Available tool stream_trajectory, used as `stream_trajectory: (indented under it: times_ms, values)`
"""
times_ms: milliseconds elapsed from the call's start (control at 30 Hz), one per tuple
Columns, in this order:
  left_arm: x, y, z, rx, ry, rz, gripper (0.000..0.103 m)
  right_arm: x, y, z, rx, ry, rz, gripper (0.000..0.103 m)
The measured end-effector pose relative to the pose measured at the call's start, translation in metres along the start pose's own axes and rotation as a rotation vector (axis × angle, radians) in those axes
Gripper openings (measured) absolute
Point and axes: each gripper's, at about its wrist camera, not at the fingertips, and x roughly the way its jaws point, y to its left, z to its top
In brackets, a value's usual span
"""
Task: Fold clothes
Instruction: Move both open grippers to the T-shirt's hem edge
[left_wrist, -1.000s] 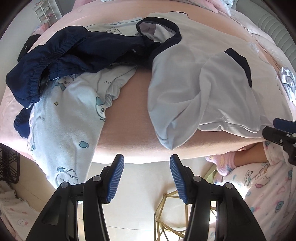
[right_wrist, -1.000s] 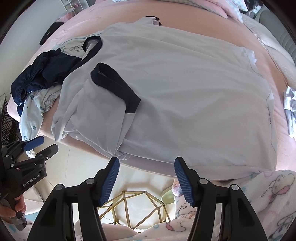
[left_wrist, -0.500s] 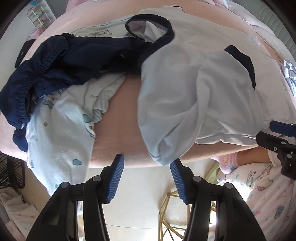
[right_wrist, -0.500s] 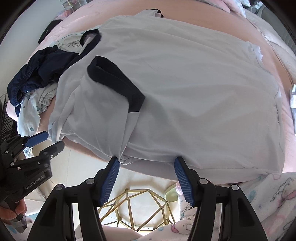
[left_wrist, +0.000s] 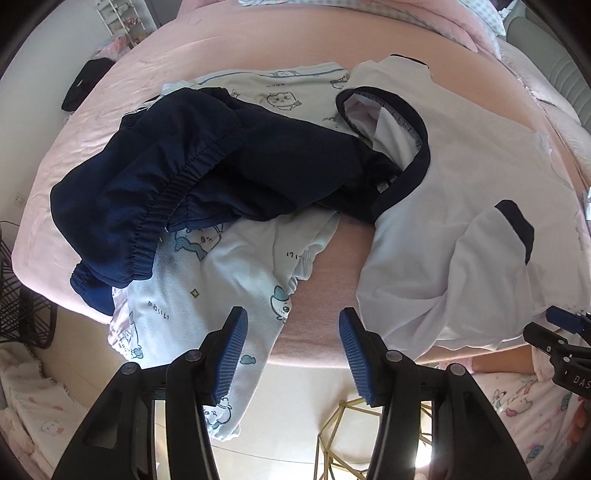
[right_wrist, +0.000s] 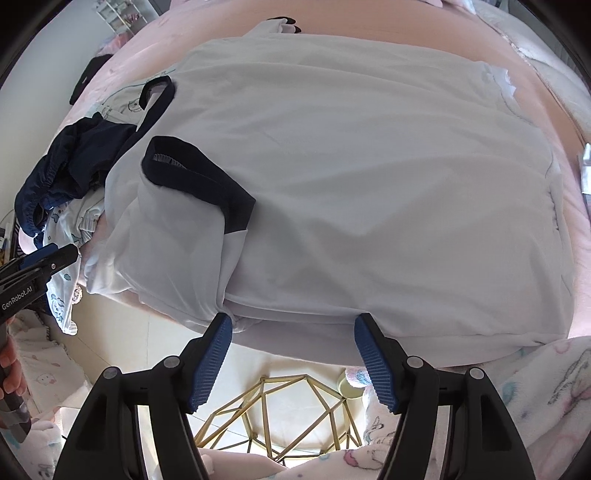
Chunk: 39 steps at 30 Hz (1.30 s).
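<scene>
A white T-shirt (right_wrist: 369, 177) with navy collar and sleeve cuffs lies spread on the pink bed (left_wrist: 258, 48); its near sleeve (right_wrist: 199, 184) is folded over the body. It also shows in the left wrist view (left_wrist: 461, 236). My right gripper (right_wrist: 293, 347) is open at the shirt's near edge, holding nothing. My left gripper (left_wrist: 290, 339) is open and empty at the bed's front edge, between the shirt's corner and pale printed pyjamas (left_wrist: 229, 280). Navy shorts (left_wrist: 192, 173) lie bunched on the pyjamas.
A gold wire-frame stand (right_wrist: 280, 417) sits on the floor below the bed edge. A black wire basket (left_wrist: 18, 302) is at the far left. A black item (left_wrist: 85, 85) lies on the bed's far left. My pyjama-clad legs (right_wrist: 535, 406) are at lower right.
My left gripper has swung left and come closer to the bed, now over the pyjamas and bed edge. My right gripper has moved forward until its open fingers reach the shirt's near edge.
</scene>
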Motion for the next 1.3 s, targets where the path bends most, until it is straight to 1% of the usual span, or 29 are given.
stream_trajectory:
  times_ms: [67,133,167,233,300,367,500,600,833,933,1033,1167,1300]
  values:
    - [-0.006,0.000,0.005,0.008,-0.004,0.000,0.049,-0.006,-0.002,0.004,-0.002,-0.010,0.010,0.069]
    - [-0.013,0.007,0.012,0.022,-0.009,0.019,0.049,-0.012,-0.007,0.010,0.003,-0.017,0.026,0.069]
    - [-0.015,0.004,0.020,0.029,-0.009,0.034,0.049,-0.014,-0.008,0.013,0.005,-0.020,0.027,0.069]
    - [-0.012,0.009,0.035,0.039,-0.005,0.049,0.049,-0.015,-0.012,0.021,0.007,-0.022,0.017,0.069]
    - [-0.009,0.008,0.037,0.056,0.014,0.048,0.050,-0.013,-0.014,0.022,0.016,-0.013,0.005,0.069]
    - [-0.002,0.000,0.038,0.082,0.041,0.042,0.055,-0.013,-0.025,0.034,0.031,0.000,0.007,0.069]
    - [-0.001,-0.018,0.047,0.141,0.058,0.045,0.056,-0.016,-0.036,0.044,0.047,0.011,0.006,0.069]
    - [-0.005,-0.029,0.053,0.169,0.059,0.030,0.056,-0.019,-0.041,0.052,0.039,0.012,-0.008,0.069]
    - [-0.006,-0.038,0.078,0.163,0.049,0.030,0.056,-0.030,-0.041,0.077,-0.033,-0.017,-0.028,0.069]
    - [-0.006,-0.042,0.090,0.171,0.044,0.044,0.056,-0.024,-0.024,0.091,-0.056,-0.016,-0.028,0.069]
    - [-0.005,-0.044,0.106,0.171,0.030,0.061,0.056,-0.020,-0.014,0.101,-0.071,-0.015,-0.009,0.069]
    - [-0.001,-0.044,0.135,0.150,0.030,0.043,0.056,-0.021,-0.016,0.130,-0.091,-0.025,0.003,0.069]
    - [0.006,-0.047,0.167,0.138,0.034,0.017,0.056,-0.011,-0.010,0.167,-0.093,-0.033,0.019,0.069]
